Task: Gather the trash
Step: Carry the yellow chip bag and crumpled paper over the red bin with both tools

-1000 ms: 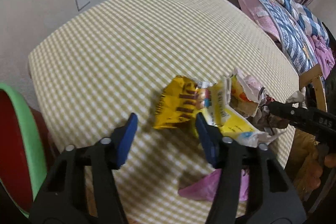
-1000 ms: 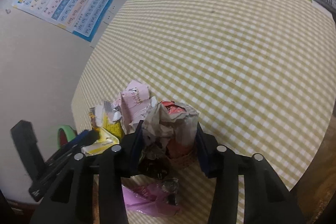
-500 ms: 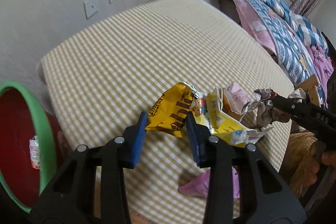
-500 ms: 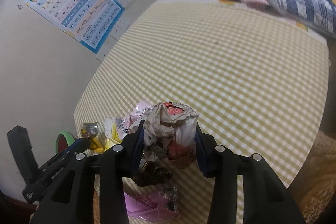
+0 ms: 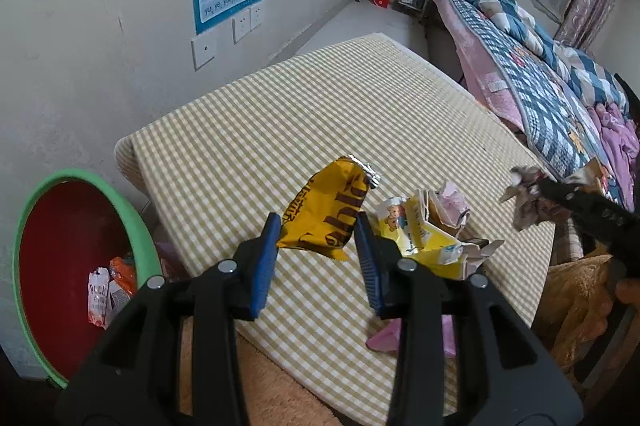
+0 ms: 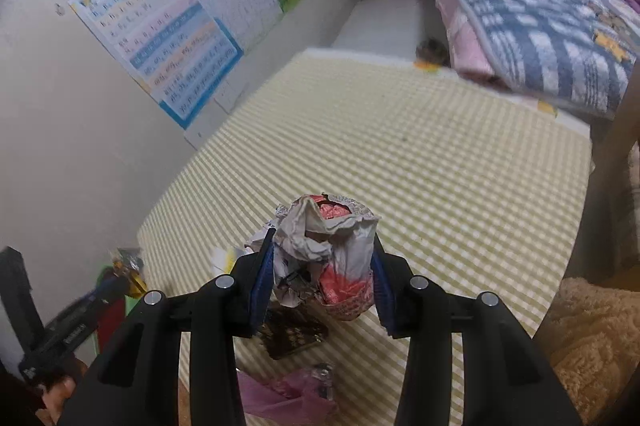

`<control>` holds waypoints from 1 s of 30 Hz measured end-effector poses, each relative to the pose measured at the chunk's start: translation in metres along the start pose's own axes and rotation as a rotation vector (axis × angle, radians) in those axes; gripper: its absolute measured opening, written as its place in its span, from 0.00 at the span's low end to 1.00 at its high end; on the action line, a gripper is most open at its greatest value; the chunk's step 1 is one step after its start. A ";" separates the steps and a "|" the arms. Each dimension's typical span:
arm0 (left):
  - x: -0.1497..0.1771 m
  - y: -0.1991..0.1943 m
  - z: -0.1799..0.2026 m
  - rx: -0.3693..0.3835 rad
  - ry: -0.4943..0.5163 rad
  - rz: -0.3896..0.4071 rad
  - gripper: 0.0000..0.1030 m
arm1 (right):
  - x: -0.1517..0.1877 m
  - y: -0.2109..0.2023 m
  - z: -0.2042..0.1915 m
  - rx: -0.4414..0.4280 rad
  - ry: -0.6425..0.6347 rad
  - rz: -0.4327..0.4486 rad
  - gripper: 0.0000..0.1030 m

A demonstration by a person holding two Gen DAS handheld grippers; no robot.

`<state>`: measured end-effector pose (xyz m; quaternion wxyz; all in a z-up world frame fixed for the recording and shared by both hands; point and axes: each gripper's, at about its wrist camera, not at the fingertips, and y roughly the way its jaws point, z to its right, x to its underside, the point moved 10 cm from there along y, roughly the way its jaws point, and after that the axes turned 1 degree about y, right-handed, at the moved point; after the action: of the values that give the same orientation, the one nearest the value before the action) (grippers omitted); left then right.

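Left tool (image 5: 316, 246) clamps the yellow snack wrapper (image 5: 326, 210); right tool (image 6: 323, 268) clamps a crumpled paper bag (image 6: 332, 250); both feather-light, crinkly, slippery; bin (image 5: 24, 238) at nine o'clock.

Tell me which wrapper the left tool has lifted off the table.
The yellow wrapper with dark lettering, clamped in the left tool. The pale yellow carton with the bear picture lies on the checked table.

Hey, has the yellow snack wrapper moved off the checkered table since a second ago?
Yes. The yellow wrapper is now clamped in the left gripper and lifted clear of the checkered table; earlier it lay flat on the cloth beside the torn carton.
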<state>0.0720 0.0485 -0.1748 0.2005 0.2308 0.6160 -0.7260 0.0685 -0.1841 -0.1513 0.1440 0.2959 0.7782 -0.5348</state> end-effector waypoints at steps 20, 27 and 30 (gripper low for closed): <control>0.003 -0.023 -0.045 -0.062 -0.042 0.044 0.35 | 0.024 -0.012 -0.109 -0.109 -0.170 -0.012 0.41; 0.004 -0.037 -0.068 -0.105 -0.059 0.075 0.35 | 0.046 -0.004 -0.144 -0.144 -0.255 -0.061 0.41; 0.008 -0.042 -0.080 -0.125 -0.068 0.081 0.35 | 0.057 0.001 -0.159 -0.153 -0.297 -0.081 0.41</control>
<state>0.0485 0.1337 -0.1564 0.2645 0.2180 0.6433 -0.6847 0.0391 -0.0204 -0.1215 0.2577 0.1701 0.7983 -0.5171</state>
